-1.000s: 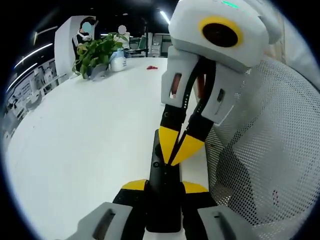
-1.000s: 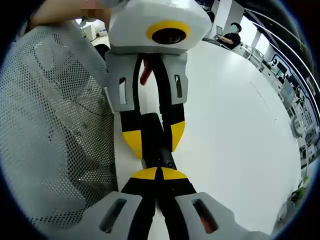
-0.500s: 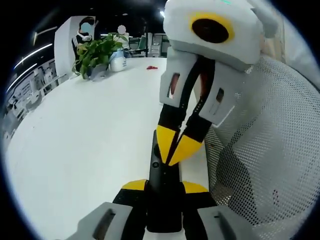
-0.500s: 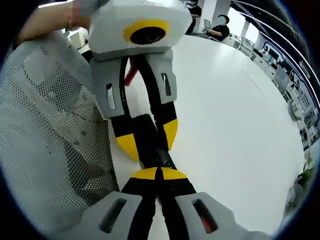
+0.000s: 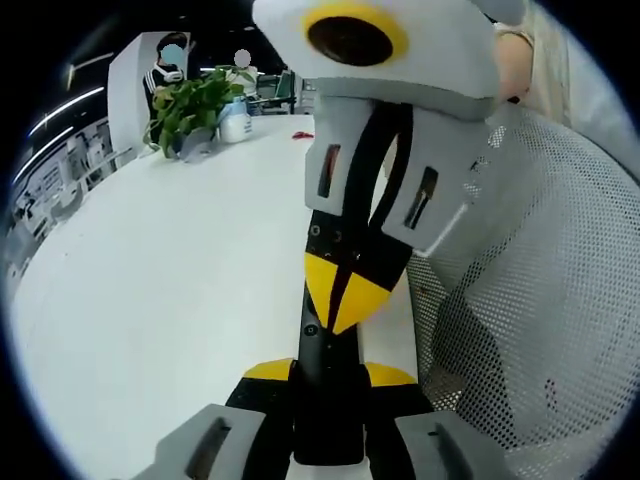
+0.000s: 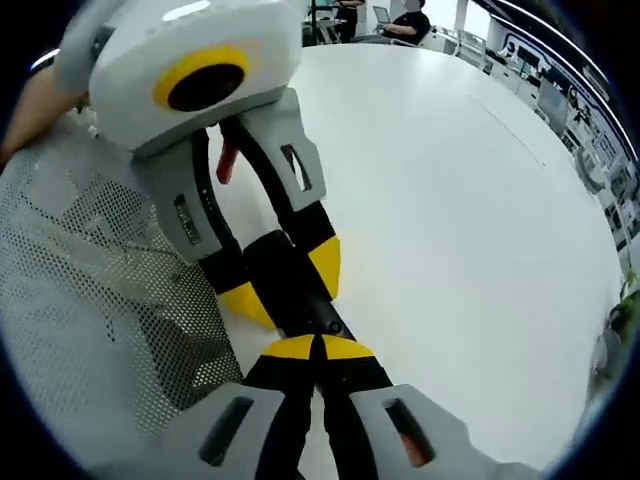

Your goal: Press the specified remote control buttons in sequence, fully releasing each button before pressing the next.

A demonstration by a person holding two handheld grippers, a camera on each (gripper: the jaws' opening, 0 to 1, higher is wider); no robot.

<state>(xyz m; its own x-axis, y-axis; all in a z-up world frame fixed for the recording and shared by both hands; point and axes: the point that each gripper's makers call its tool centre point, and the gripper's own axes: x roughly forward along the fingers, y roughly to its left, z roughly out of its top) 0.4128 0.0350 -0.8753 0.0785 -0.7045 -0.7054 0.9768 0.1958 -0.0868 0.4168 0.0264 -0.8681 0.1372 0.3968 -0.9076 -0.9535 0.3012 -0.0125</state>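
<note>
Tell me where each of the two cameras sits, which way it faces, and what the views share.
Left gripper view: rides on the left gripper, looking along its jaws, shut on the black remote control, toward the white table and a potted plant; the right gripper comes in from above, tips closed on the remote.
Right gripper view: rides on the right gripper, looking the opposite way along the remote at the left gripper, with a mesh chair back beside it.
Shared: remote, both grippers, table, mesh chair.

Left claw clamped around a dark object (yellow tips apart), right claw tips together, pointed down
</note>
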